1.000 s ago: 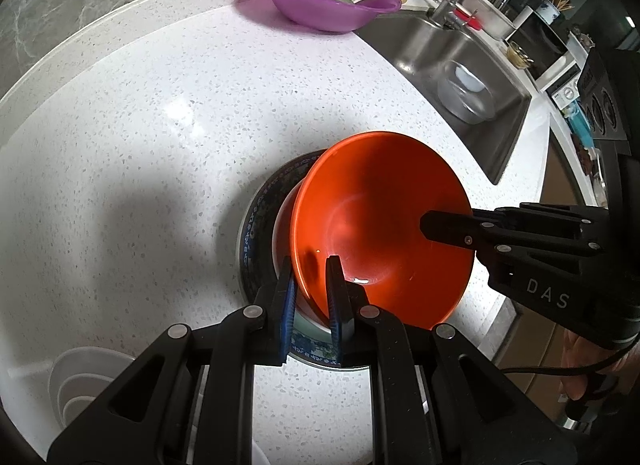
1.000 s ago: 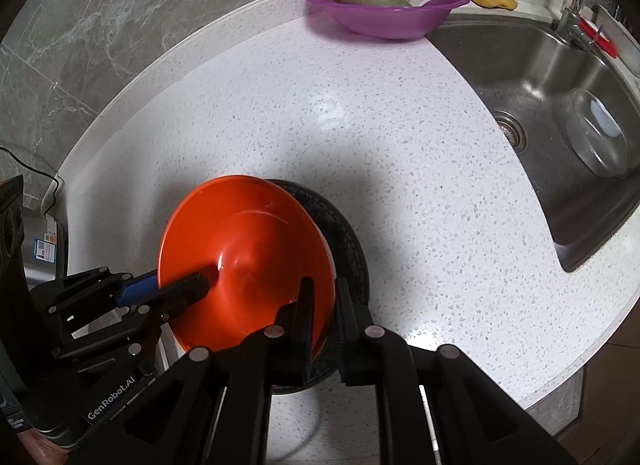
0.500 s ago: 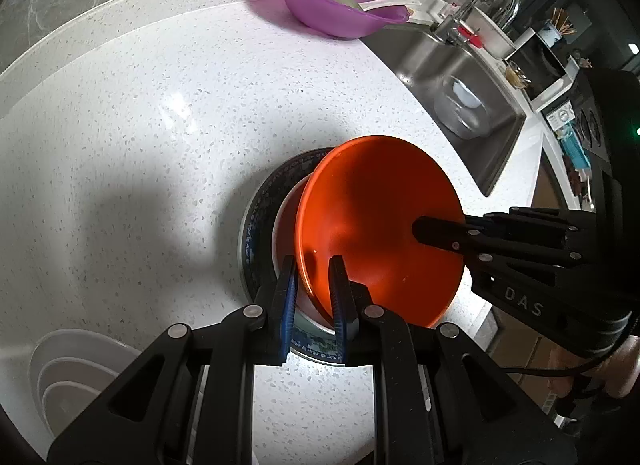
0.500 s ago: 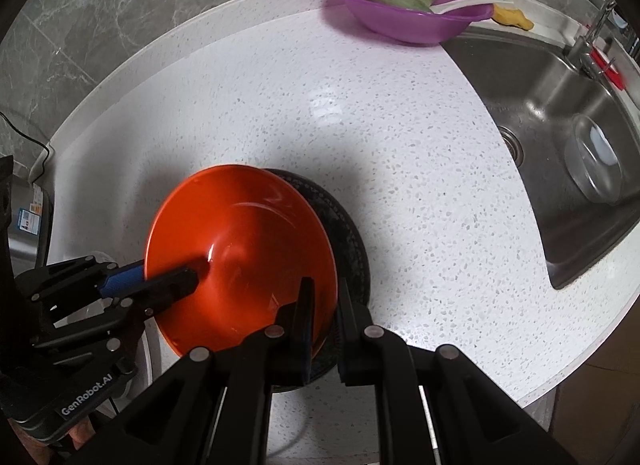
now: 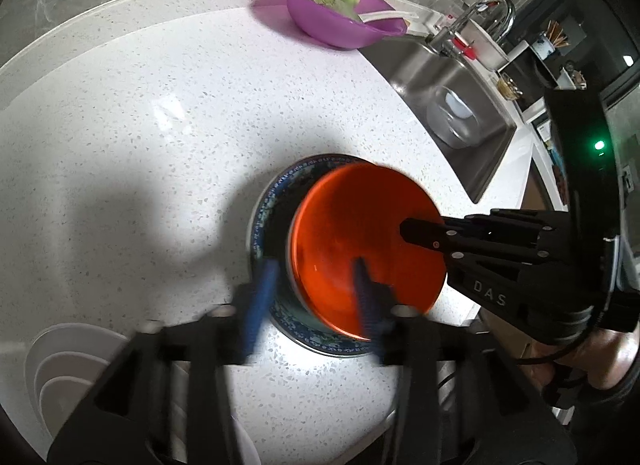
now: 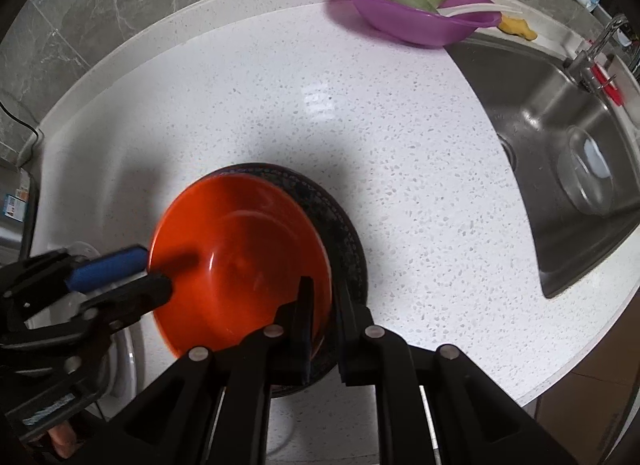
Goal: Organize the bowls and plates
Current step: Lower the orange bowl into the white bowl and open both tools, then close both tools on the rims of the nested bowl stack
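The left gripper (image 5: 312, 293) has just been opening off the red bowl (image 5: 360, 249) on the blue plate (image 5: 276, 193), leaving the right gripper (image 6: 322, 319) clamped on its rim, likely to release next.

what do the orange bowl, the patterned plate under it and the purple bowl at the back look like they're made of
Orange bowl: smooth and glossy with soft highlights, probably melamine or glazed ceramic; the look leaves it open.
Patterned plate: likely glazed ceramic, judging by its shiny blue-and-white printed rim.
Purple bowl: probably plastic; its thin wall looks slightly translucent and evenly coloured.
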Demonstrator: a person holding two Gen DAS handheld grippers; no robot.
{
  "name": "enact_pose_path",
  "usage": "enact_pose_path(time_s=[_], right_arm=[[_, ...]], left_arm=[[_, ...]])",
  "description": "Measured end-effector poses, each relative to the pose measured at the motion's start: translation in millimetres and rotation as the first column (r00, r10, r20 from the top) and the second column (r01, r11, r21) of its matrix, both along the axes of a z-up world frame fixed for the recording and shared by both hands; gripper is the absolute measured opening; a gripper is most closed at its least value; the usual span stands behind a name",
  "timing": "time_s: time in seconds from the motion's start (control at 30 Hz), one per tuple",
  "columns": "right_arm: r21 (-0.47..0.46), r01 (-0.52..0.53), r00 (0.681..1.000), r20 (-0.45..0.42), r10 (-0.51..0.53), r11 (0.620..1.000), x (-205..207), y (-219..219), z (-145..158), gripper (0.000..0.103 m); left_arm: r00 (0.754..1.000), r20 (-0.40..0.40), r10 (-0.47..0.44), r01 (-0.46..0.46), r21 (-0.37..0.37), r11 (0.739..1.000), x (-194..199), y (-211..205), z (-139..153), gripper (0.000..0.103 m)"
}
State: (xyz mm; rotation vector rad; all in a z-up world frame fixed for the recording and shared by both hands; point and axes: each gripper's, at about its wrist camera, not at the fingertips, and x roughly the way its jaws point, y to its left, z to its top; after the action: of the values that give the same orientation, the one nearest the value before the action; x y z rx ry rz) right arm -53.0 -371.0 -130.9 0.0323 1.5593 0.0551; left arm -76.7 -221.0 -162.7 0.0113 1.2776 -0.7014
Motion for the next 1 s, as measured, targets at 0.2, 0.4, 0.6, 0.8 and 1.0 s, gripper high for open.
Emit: enact_pose_path(time_s=[0.2,0.4,0.6,0.8,1.0], right_arm=[[0.006,0.005,1.0,0.0,-0.005,1.0,2.1,-0.5,-2.5,0.011],[0.011,0.0,1.0,0.01,0.0,1.0,1.1,0.5,-6.4,0.011],[0.076,0.022,0.999,0.045,-0.026,0.997,0.9,-3.7,-7.0,0.034],[0.14,0.0,0.984,0.175,-0.025,0.99,-1.0,-8.7,22.8,0.078],[0.182,0.044,0.967,0.24,-0.088,0.982,-2.3,-52.0,46.5,0.079]], left_arm=[[1.0,-0.007,0.011,-0.011,-0.008,1.0,3.0,4.5,-2.1,0.053],[0.999,-0.006,0.035,-0.035,-0.006,0.999,10.4,12.6,-1.4,0.053],[0.998,-0.001,0.056,-0.056,0.015,0.998,18.8,23.2,-4.2,0.053],[0.997,-0.012,0.079,-0.078,0.019,0.997,27.5,37.0,-9.0,0.053],[0.997,-0.04,0.058,-0.057,0.044,0.997,31.9,36.9,-20.7,0.053]])
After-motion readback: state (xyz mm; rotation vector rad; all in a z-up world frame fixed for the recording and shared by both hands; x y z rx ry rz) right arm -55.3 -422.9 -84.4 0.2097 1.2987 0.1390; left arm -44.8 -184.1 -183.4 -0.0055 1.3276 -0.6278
